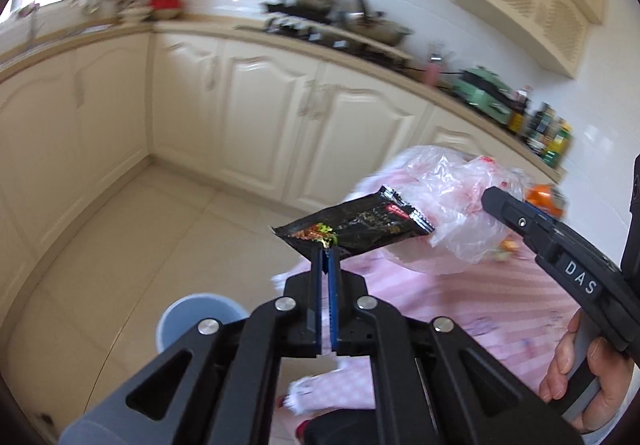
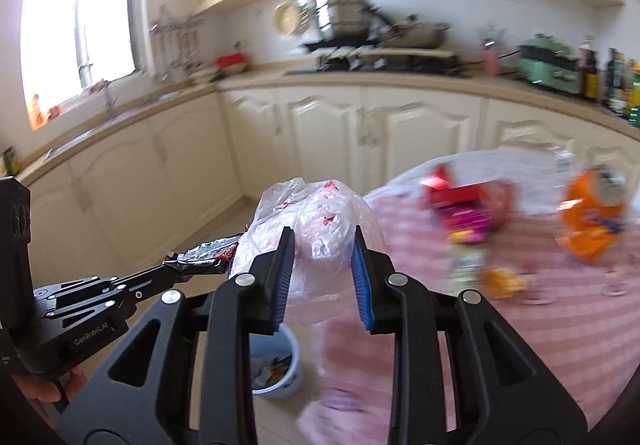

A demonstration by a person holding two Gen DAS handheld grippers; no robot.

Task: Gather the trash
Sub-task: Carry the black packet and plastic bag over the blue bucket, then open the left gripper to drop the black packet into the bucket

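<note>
My left claw (image 1: 329, 249) clamps the flat black foil snack wrapper (image 1: 356, 226) in the air, above the desk (image 1: 460, 293) edge. My right claw (image 2: 323, 245) gapes around the crumpled clear plastic bag (image 2: 316, 221).

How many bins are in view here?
1. A blue bin stands on the floor beside the table, below both grippers, already holding some trash. Others may be hidden behind the table.

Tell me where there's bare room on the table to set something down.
The near pink tablecloth below the yellow scrap is bare. Crowded: the far side, with red wrappers and orange can, and the left edge, where the plastic bag sits.
</note>
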